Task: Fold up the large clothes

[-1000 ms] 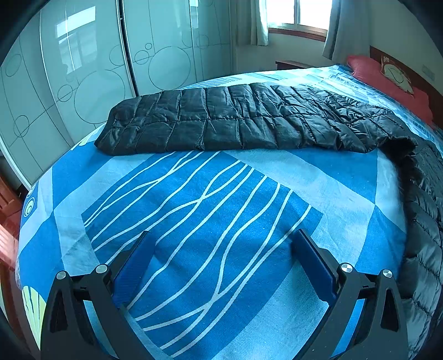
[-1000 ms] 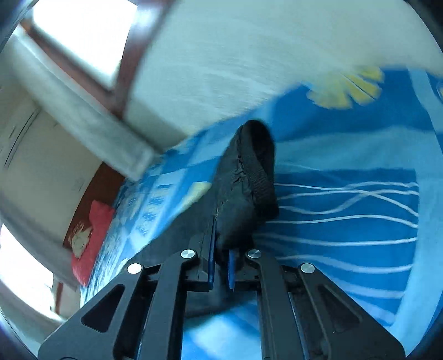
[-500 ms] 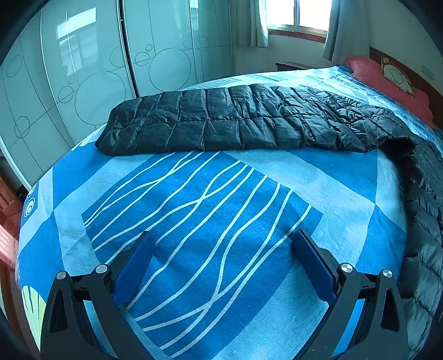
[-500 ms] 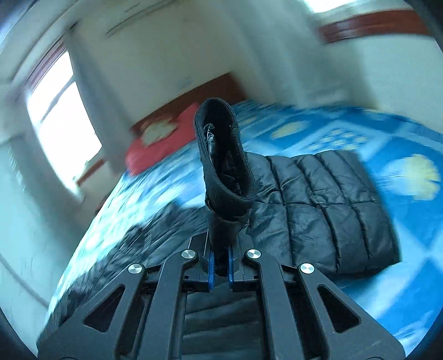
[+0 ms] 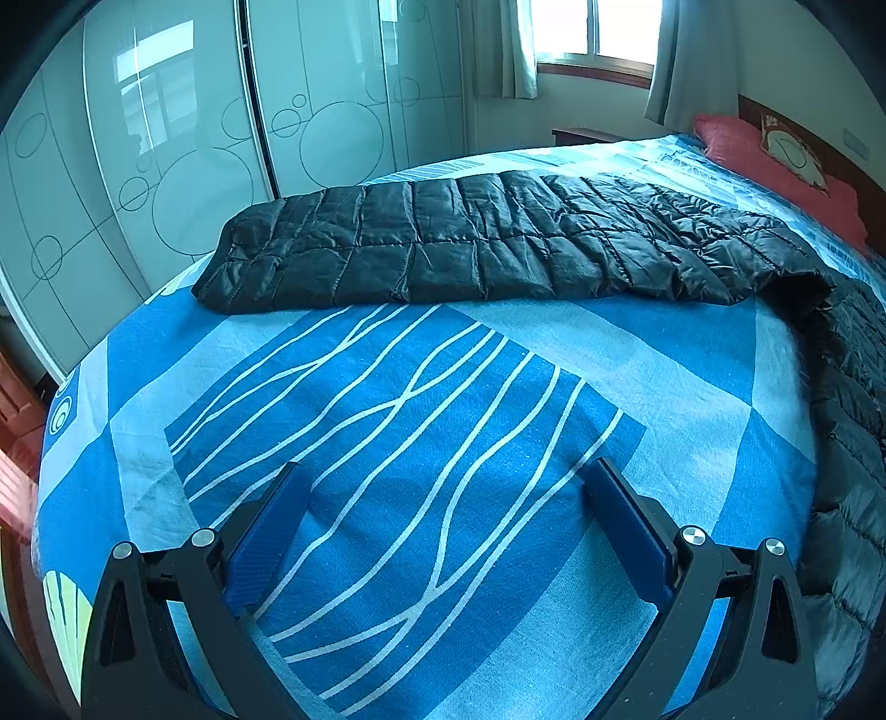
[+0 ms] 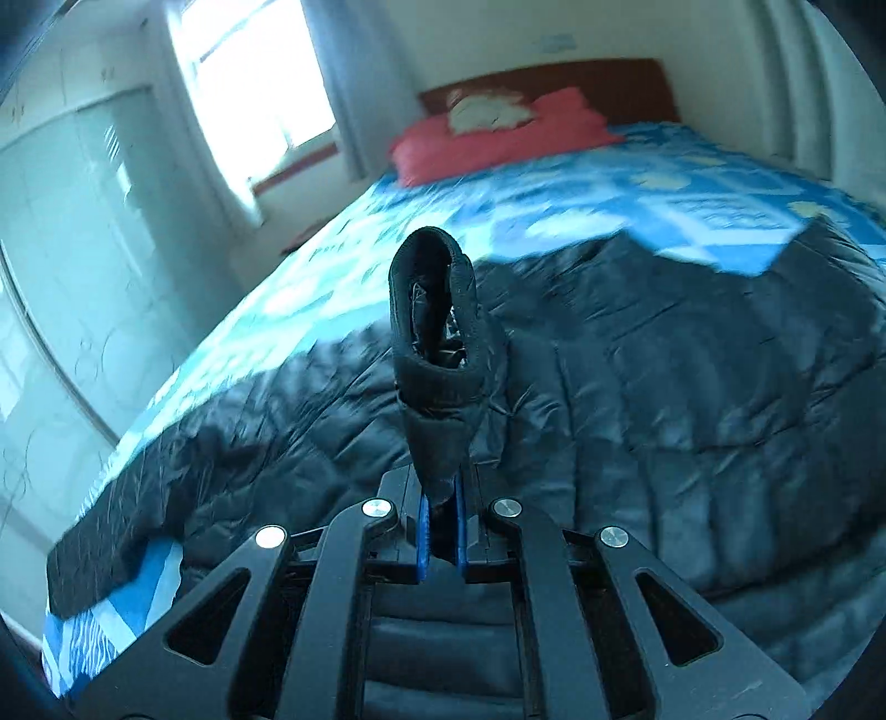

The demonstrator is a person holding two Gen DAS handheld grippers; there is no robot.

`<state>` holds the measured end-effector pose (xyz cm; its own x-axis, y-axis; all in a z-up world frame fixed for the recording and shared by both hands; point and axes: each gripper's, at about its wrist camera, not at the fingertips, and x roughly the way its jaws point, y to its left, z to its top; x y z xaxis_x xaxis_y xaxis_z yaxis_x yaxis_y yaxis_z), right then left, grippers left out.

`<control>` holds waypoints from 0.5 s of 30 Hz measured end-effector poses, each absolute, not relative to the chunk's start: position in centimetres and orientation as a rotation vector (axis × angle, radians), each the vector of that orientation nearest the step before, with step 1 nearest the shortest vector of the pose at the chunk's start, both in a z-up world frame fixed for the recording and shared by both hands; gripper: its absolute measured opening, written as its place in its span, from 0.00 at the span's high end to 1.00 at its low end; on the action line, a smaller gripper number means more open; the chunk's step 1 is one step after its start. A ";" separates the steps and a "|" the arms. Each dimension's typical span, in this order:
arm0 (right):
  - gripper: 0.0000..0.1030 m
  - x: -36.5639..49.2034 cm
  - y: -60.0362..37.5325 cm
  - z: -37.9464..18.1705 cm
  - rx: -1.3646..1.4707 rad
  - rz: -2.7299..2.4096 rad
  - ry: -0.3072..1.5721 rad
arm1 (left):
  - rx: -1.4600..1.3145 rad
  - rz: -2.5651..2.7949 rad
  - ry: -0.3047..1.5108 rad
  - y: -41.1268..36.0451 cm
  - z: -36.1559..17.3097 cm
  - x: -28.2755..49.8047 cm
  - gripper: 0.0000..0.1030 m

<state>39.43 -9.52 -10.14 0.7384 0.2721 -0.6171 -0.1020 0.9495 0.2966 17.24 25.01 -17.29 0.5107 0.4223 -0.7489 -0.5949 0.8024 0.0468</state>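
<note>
A large black quilted down jacket (image 5: 498, 243) lies spread on the bed, one long part reaching across the far side of the left wrist view and more of it running down the right edge. My left gripper (image 5: 443, 531) is open and empty, low over the blue bedsheet (image 5: 421, 421), well short of the jacket. My right gripper (image 6: 440, 520) is shut on the jacket's sleeve cuff (image 6: 437, 338), which stands up from the jaws above the jacket body (image 6: 664, 387).
Sliding wardrobe doors with circle patterns (image 5: 166, 166) stand left of the bed. A red pillow (image 5: 775, 155) and wooden headboard (image 6: 554, 83) are at the far end, also a window with curtains (image 5: 587, 44). The bed's left edge (image 5: 61, 399) is near.
My right gripper has swung round with the cuff in it, from facing the bed's edge and wall to facing the headboard over the jacket body. The left gripper has stayed still.
</note>
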 end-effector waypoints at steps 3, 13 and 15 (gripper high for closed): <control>0.94 39.3 -7.5 -11.2 0.209 0.243 0.750 | -0.228 0.619 0.830 25.0 -17.3 17.2 0.04; 0.93 39.3 -4.8 -13.8 0.141 0.253 0.839 | -0.225 0.621 0.828 24.9 -17.3 17.1 0.04; 0.92 39.5 -4.7 -14.3 0.138 0.252 0.853 | -0.225 0.622 0.828 24.9 -17.3 17.1 0.04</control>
